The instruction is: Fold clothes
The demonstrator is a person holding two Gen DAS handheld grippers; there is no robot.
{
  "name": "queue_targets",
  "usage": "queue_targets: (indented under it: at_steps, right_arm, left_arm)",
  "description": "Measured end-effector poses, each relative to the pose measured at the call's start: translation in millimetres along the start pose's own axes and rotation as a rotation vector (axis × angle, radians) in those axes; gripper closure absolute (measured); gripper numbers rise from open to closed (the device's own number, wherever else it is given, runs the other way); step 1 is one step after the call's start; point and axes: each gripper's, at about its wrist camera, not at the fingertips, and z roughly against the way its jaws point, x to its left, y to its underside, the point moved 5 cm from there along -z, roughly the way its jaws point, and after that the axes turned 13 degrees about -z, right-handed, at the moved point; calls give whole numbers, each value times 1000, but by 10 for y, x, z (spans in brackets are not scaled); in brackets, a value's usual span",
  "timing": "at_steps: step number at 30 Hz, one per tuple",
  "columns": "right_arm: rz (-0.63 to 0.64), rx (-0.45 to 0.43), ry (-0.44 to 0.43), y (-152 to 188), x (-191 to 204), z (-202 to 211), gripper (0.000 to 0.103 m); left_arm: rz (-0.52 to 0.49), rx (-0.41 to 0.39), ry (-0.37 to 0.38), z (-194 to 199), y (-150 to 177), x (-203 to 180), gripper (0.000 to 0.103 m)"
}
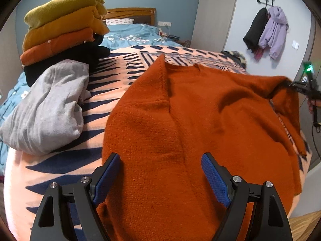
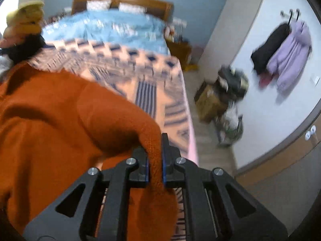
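**Rust sweater spread on the bed, one edge pinched and raised**

A bed covered by a pink blanket with a dark blue geometric pattern (image 1: 120,76) is filling most of both views, with a light blue floral duvet (image 1: 136,34) lying beyond it toward the wooden headboard (image 1: 132,13). A rust-orange knitted sweater (image 1: 180,120) is lying across the near part of the blanket, its right-hand edge being lifted off the bed. To its left, a crumpled grey sweatshirt (image 1: 46,112) is resting on the blanket, just in front of a stack of folded knitwear in mustard, amber, orange and black (image 1: 64,30). A black coat (image 1: 255,29) and a lilac puffer jacket (image 1: 274,30) are hanging side by side from wall hooks.

The left gripper (image 1: 161,160) is hovering over the sweater's lower part, its blue-padded fingers (image 1: 108,178) standing wide apart with nothing between them. The right gripper (image 2: 155,146) is pinching a fold of the sweater's edge between its pressed-together pads; the right wrist view is blurring.
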Motion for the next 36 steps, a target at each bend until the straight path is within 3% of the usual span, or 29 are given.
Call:
queue_targets:
  at_steps: [2, 5, 9, 12, 16, 23, 27, 28, 29, 30, 32, 36]
  right_arm:
    - [11, 57, 30, 120, 14, -315, 88]
    - [-46, 114, 44, 218, -28, -545, 72]
    - [-114, -2, 24, 155, -18, -283, 52]
    - [-139, -96, -72, 110, 163, 87, 50]
    - [-81, -155, -233, 191, 616, 484, 49]
    - [110, -89, -519, 569, 1725, 705, 43]
    - [188, -45, -588, 787, 2181, 681, 43]
    - [194, -37, -597, 827, 2245, 669, 43]
    - [192, -27, -607, 856, 2311, 659, 43]
    - [185, -18, -622, 879, 2369, 658, 43]
    - [174, 0, -651, 916, 2432, 667, 43]
    - [187, -4, -659, 969, 2532, 746, 43]
  left_arm:
    - [-20, 25, -27, -12, 29, 7, 18]
    - [-56, 53, -58, 13, 83, -1, 18]
    - [-61, 69, -7, 181, 209, -70, 18]
    - [-67, 60, 57, 338, 302, -199, 18]
    - [-105, 97, 67, 398, 459, -366, 18]
    - [-217, 163, -35, 509, 702, -525, 19]
    - [-220, 166, -50, 546, 759, -491, 40]
    - [-213, 173, -83, 543, 774, -447, 43]
    - [-212, 174, -98, 540, 781, -419, 53]
    - [-209, 178, -108, 534, 790, -391, 70]
    - [-183, 173, -135, 549, 779, -301, 85]
    - [-95, 95, -195, 690, 650, 16, 88]
